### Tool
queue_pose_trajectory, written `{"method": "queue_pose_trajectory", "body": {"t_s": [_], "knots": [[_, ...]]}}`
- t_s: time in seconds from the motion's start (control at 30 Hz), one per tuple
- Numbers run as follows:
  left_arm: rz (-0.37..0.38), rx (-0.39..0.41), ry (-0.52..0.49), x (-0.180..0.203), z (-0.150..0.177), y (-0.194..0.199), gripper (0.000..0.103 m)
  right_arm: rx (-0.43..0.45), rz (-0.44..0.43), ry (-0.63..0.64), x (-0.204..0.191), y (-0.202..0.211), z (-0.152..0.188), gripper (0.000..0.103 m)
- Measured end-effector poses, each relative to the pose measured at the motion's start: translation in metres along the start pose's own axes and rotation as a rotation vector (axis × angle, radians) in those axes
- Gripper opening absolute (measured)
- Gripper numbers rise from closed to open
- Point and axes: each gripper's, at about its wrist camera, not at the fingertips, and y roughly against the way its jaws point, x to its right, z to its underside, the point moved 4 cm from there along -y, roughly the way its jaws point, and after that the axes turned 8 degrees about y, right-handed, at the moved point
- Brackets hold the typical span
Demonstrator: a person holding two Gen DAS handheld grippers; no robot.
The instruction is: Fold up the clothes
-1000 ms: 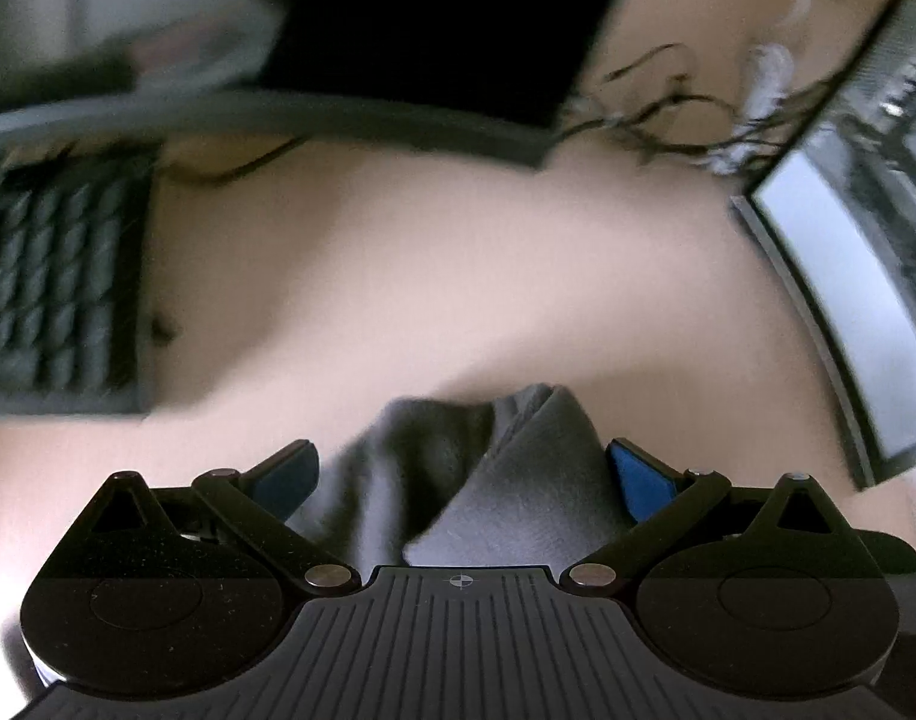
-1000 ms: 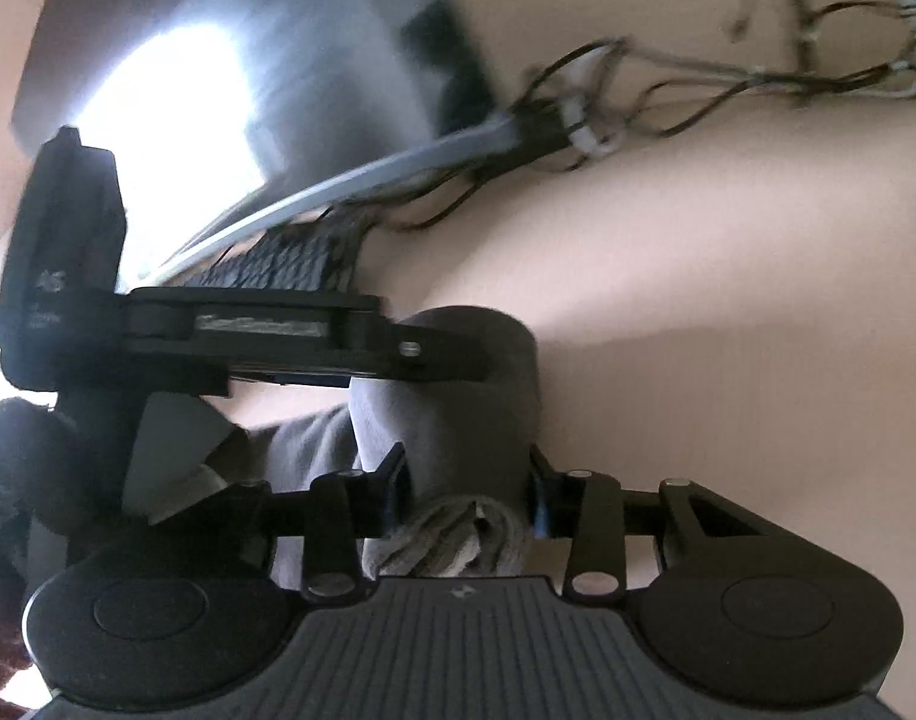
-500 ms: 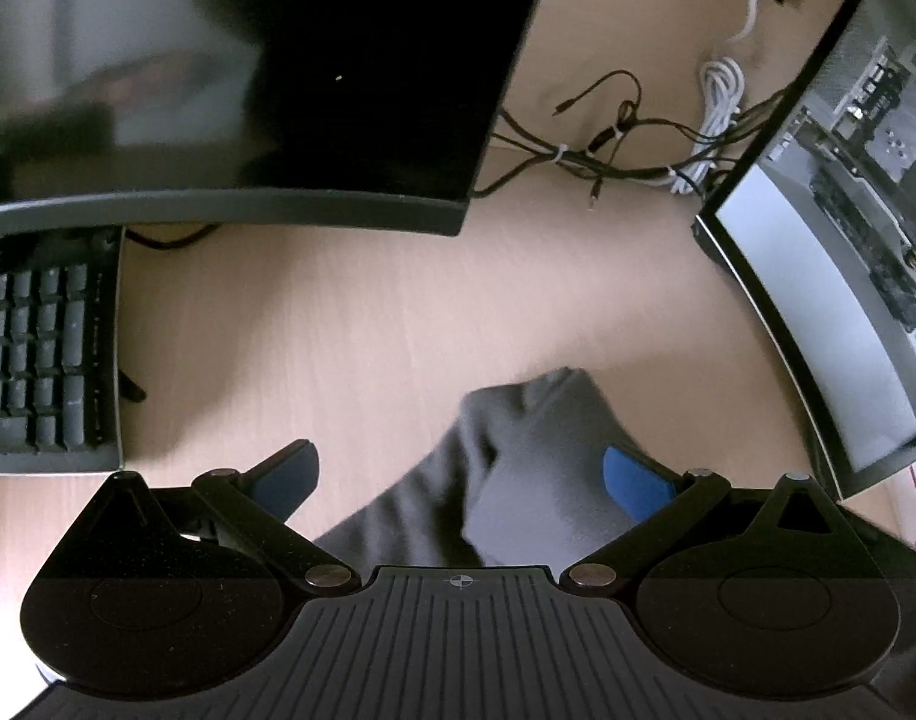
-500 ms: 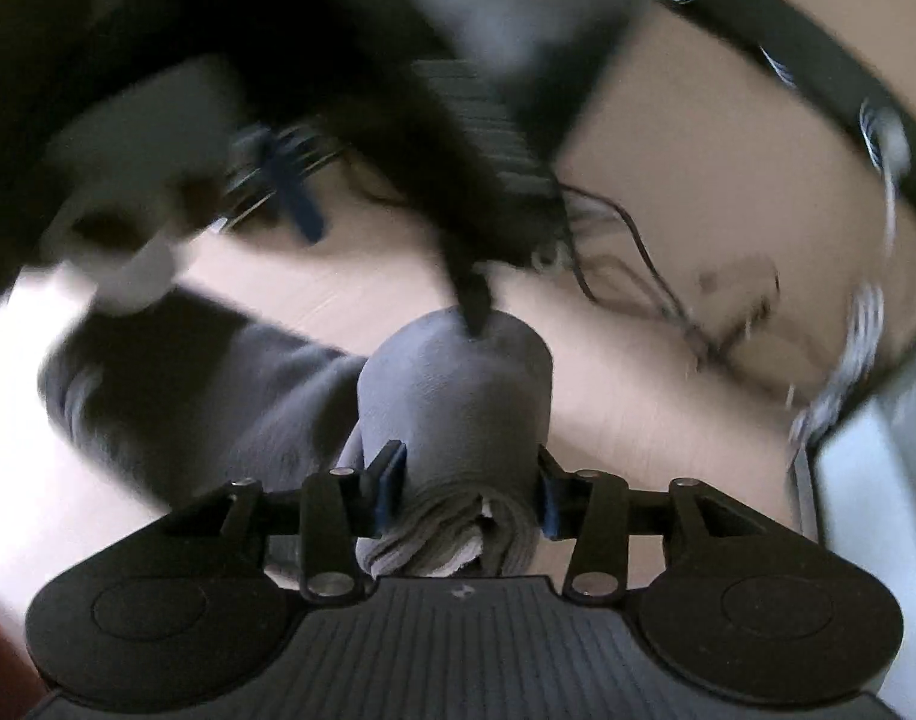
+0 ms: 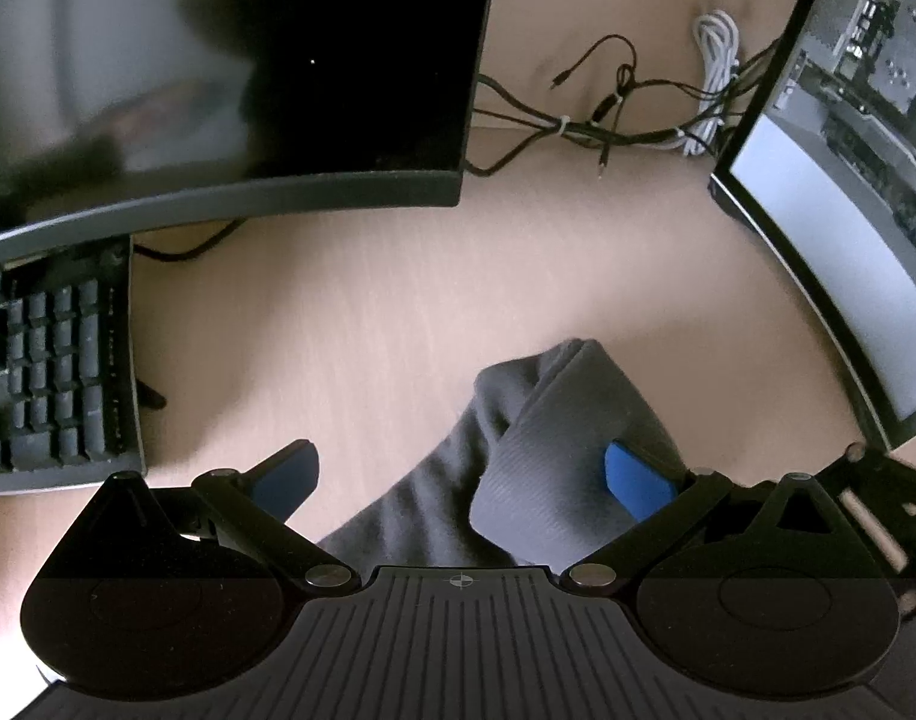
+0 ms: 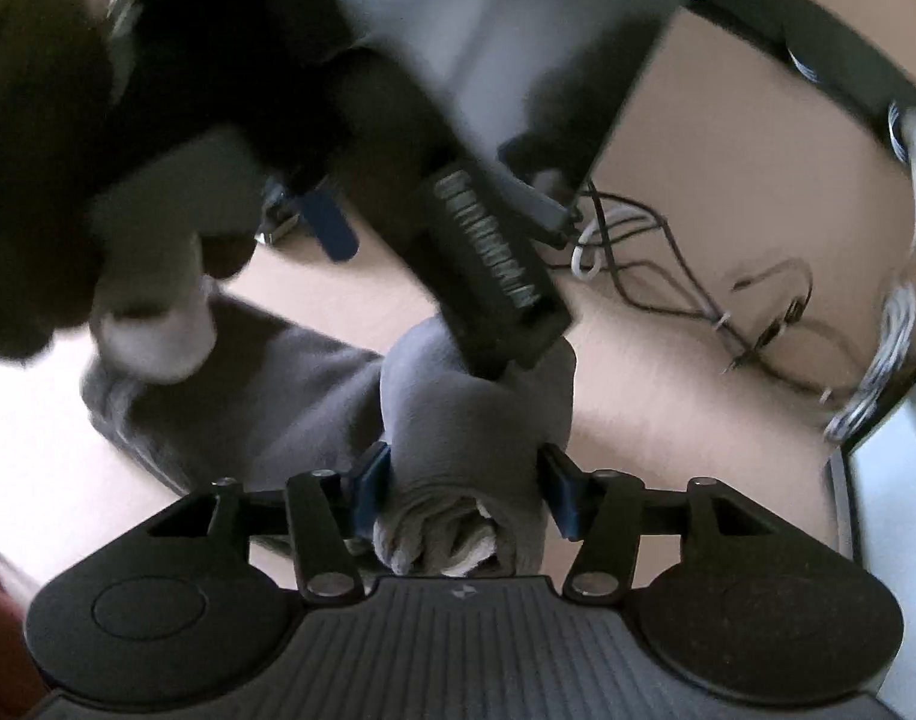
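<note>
A: How far along is the folding?

B: The grey garment [image 6: 476, 420] is lying rolled on the near desk [image 5: 368, 300]; its left tail is lying loose.

A: Grippers?

B: The right gripper [image 6: 467, 495] is opening around the roll. The left gripper [image 5: 464, 474] is standing wide apart, one pad touching cloth.

The left gripper [image 5: 461, 471] points steeply downward, its blue fingers [image 5: 635, 477] spread wide apart with nothing pressed between them. The right gripper [image 6: 467, 495] also tilts downward; its fingers [image 6: 371, 489] are opening, with rolled grey cloth [image 6: 476, 420] still bulging between them and touching both.
</note>
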Motion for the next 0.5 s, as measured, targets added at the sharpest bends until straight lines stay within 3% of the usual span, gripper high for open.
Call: {"method": "queue_pose_trajectory", "body": {"t_s": [0.27, 0.5], "knots": [[-0.025, -0.021, 0.005, -0.014, 0.008, -0.008, 0.103, 0.083, -0.303, -0.461, 0.064, 0.013, 0.013, 0.062], [-0.027, -0.044, 0.049, -0.029, 0.014, -0.012, 0.103, 0.064, -0.352, -0.662, 0.081, -0.010, 0.031, 0.066]]}}
